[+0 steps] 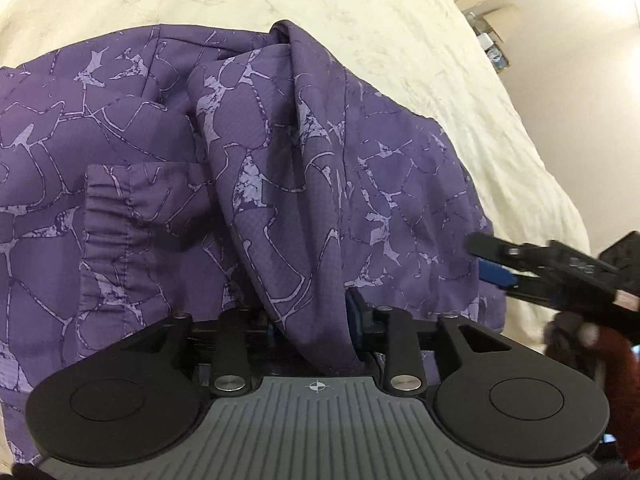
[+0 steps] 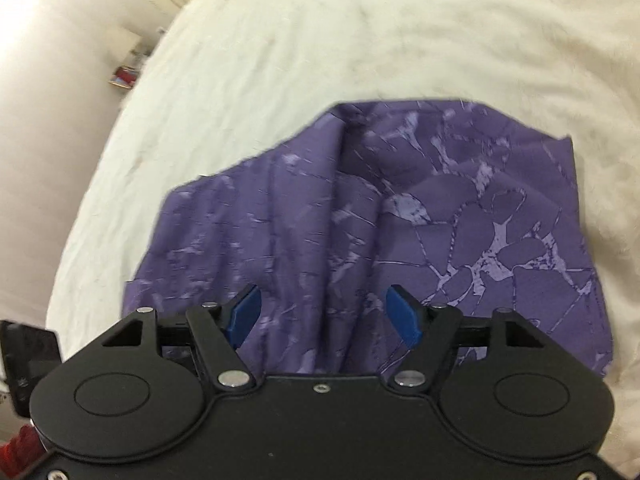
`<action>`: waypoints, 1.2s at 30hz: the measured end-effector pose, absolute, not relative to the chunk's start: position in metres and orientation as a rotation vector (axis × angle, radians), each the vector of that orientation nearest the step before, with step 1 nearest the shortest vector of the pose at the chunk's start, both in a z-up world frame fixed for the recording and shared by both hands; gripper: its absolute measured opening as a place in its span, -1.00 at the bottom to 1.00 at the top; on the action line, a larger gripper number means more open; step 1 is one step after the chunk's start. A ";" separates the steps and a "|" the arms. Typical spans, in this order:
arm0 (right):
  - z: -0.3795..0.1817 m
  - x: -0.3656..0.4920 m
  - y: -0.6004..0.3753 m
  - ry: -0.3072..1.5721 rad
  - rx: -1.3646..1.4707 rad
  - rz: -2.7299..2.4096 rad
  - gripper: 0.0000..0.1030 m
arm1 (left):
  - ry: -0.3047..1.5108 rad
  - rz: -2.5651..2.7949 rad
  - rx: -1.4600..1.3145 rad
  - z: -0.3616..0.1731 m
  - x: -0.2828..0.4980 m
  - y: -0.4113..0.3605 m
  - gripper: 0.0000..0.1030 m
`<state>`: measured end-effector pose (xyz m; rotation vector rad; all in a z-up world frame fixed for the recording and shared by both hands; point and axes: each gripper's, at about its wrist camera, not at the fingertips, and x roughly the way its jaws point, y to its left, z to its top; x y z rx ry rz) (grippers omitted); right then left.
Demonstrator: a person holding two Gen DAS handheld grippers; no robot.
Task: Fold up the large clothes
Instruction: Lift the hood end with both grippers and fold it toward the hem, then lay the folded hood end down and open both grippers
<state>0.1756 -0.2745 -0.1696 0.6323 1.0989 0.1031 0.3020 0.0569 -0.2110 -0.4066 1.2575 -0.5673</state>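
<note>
The purple jacket (image 1: 280, 184), w/ a pale cracked print, lies crumpled on a cream bedspread (image 1: 360, 12), bunched into thick folds. An elastic cuff (image 1: 106, 216) shows on the near left of the left wrist view, lying flat on the rest of the cloth. One long fold runs from the top of the heap down to the left claw (image 1: 310, 320) and sits between its blue pads (image 1: 354, 316); the jaws stand a little apart, and whether the pads press the fold can't be told, since cloth hides the left one.

The right claw (image 2: 324, 314) hovers over the jacket's near edge, jaws wide apart, blue pads (image 2: 404, 316) clear of the cloth, nothing gripped. In the left wrist view it comes in from the right, just beside the jacket's edge, blurred.

Around the bed: pale floor (image 2: 36, 120) and a shelf w/ small items (image 1: 492, 40), too blurred to name.
</note>
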 end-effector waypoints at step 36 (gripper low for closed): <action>-0.123 0.153 -0.203 0.952 0.138 0.092 0.25 | 1.027 -0.524 -0.099 -0.158 0.258 0.039 -0.03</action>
